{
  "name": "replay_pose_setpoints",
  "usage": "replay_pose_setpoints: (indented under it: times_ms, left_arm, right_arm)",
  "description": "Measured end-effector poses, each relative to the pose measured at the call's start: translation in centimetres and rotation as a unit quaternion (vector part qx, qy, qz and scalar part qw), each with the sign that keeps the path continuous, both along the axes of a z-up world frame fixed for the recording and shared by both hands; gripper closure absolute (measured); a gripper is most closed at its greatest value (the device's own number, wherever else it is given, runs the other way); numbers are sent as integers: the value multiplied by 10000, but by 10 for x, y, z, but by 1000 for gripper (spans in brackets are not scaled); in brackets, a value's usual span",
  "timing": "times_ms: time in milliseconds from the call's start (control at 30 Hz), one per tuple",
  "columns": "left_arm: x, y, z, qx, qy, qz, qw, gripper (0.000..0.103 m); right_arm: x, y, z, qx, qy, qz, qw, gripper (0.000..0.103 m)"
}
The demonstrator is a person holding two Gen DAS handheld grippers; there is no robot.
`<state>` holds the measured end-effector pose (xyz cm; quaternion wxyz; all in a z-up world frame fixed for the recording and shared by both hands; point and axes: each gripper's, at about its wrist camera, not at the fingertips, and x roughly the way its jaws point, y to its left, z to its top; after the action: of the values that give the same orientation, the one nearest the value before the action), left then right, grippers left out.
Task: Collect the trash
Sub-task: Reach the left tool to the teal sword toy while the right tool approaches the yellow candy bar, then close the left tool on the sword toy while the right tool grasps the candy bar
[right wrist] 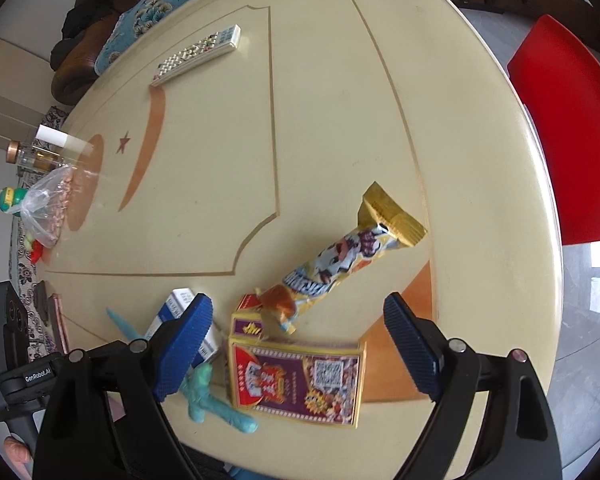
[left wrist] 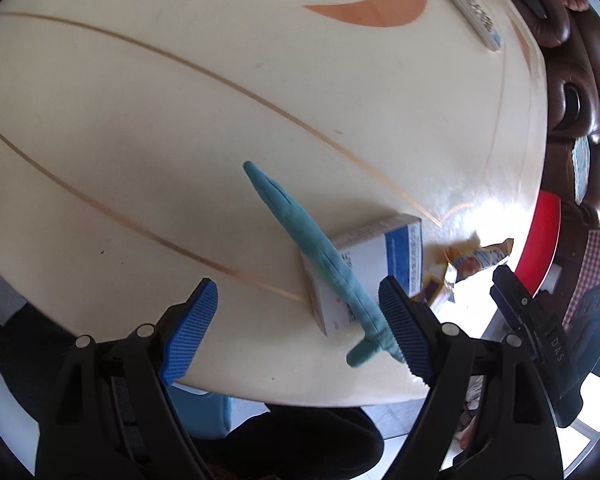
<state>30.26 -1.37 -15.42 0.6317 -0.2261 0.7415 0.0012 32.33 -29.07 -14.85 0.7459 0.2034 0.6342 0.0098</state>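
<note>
On the cream table's near edge lie a purple-and-red card box [right wrist: 296,380], a gold-ended snack wrapper [right wrist: 340,264], a blue-and-white carton [left wrist: 372,264] and a teal plush toy [left wrist: 312,248] that rests across the carton. My right gripper [right wrist: 300,344] is open, hovering over the card box with the wrapper just beyond. My left gripper [left wrist: 300,336] is open and empty; the toy's tail end lies against its right finger [left wrist: 404,328]. The carton [right wrist: 180,312] and toy [right wrist: 208,396] also show in the right wrist view, partly behind the left finger.
A remote control [right wrist: 198,54] lies at the table's far side. A clear plastic bag [right wrist: 50,208] and a glass jar [right wrist: 32,156] sit at the left rim. A red chair [right wrist: 572,136] stands to the right; a brown sofa [left wrist: 556,20] lies beyond the table [right wrist: 460,160].
</note>
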Motion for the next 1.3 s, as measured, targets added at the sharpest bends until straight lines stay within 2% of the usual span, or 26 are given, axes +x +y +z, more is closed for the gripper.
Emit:
replay_pose_setpoints:
  times_ms: [300, 533, 567, 633, 700, 800, 867, 900, 933, 1033, 1100, 1133, 1300]
  left_arm:
    - [4, 6, -20, -183, 48, 456, 9988, 23]
    - [1, 12, -18, -85, -89, 826, 9965, 27]
    - [0, 13, -18, -57, -117, 851, 9963, 29]
    - [-2, 14, -16, 6, -182, 951, 9953, 46]
    - [-1, 12, -16, -82, -179, 885, 9959, 49]
    - [0, 7, -16, 26, -178, 806, 9966, 49]
    - [0, 9, -15, -16, -197, 834, 9963, 56]
    - [0, 7, -16, -131, -221, 866, 9959, 67]
    - [2, 7, -15, -164, -219, 834, 9961, 70]
    - [5, 3, -12, -63, -215, 717, 9972, 75]
    - [6, 0, -8, 28, -255, 650, 9976, 77]
    - [7, -2, -8, 36, -246, 625, 9977, 81]
    - [9, -7, -8, 66, -309, 430, 9986, 82]
  right_arm:
    - [7, 5, -13, -67, 10, 211, 9998, 18]
    - [14, 4, -20, -59, 41, 187, 9998, 18]
    - [14, 5, -22, -58, 51, 191, 9998, 18]
    - [16, 5, -24, -47, 54, 204, 9998, 18]
    - [17, 7, -24, -67, 17, 243, 9997, 17]
    - [17, 11, -23, -152, -37, 304, 9994, 18]
    - [17, 13, -23, -206, -65, 351, 9991, 18]
    - [18, 15, -22, -257, -93, 375, 9989, 20]
    - [18, 16, -21, -319, -121, 415, 9986, 22]
    - [18, 17, -20, -457, -159, 530, 9974, 28]
    - [18, 15, -19, -564, -190, 561, 9967, 38]
    - [18, 15, -19, -595, -204, 577, 9964, 41]
    - [17, 10, -19, -650, -265, 648, 9954, 63]
